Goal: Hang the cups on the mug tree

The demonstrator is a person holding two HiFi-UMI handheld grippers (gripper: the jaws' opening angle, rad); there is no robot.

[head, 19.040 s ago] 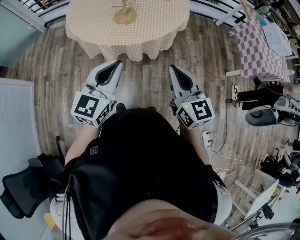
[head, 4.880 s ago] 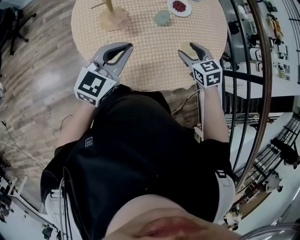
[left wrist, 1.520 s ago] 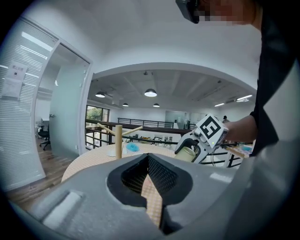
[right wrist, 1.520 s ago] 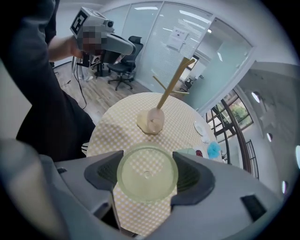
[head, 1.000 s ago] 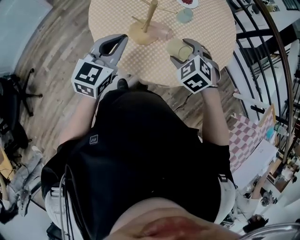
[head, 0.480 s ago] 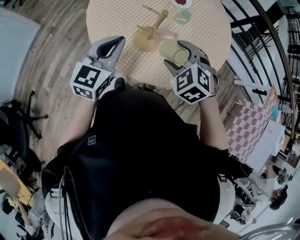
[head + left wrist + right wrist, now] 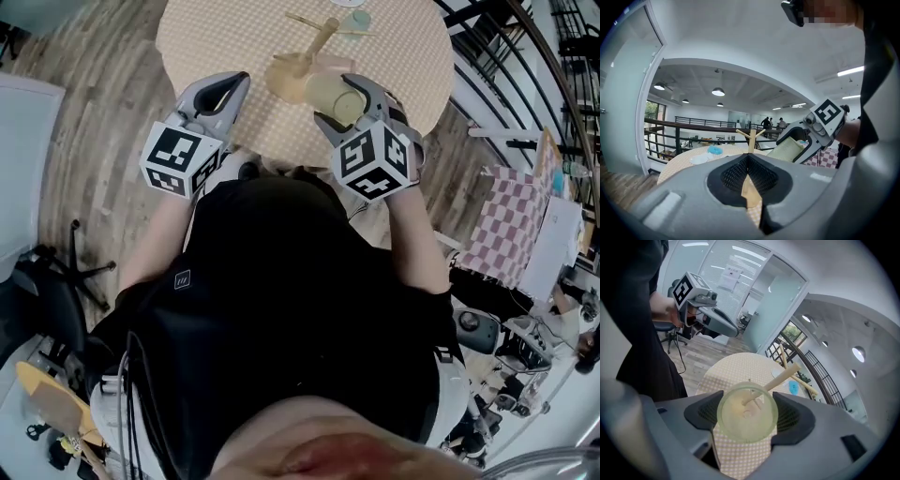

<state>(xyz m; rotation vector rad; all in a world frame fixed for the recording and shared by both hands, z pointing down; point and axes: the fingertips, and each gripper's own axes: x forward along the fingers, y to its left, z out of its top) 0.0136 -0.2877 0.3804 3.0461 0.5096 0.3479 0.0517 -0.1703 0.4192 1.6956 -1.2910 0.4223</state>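
A pale yellow-green cup (image 7: 330,89) is held on its side over the near edge of the round checked table (image 7: 225,28), with my right gripper (image 7: 339,101) shut on it. In the right gripper view the cup (image 7: 747,420) fills the gap between the jaws, its mouth facing the camera. The wooden mug tree (image 7: 314,52) stands just beyond it, its pegs bare. A blue cup (image 7: 356,21) sits further back on the table. My left gripper (image 7: 239,80) hovers left of the tree, shut and empty; its tips (image 7: 747,157) meet in the left gripper view.
A white plate (image 7: 699,159) lies beside the blue cup (image 7: 715,150). A black railing (image 7: 525,47) curves round the table's right side. A pink checked table (image 7: 511,234) stands at the right, an office chair (image 7: 47,281) at the left on the wood floor.
My right gripper has risen with the cup and moved left, closer to the mug tree. The left gripper has shifted only slightly. The view has swung round the table.
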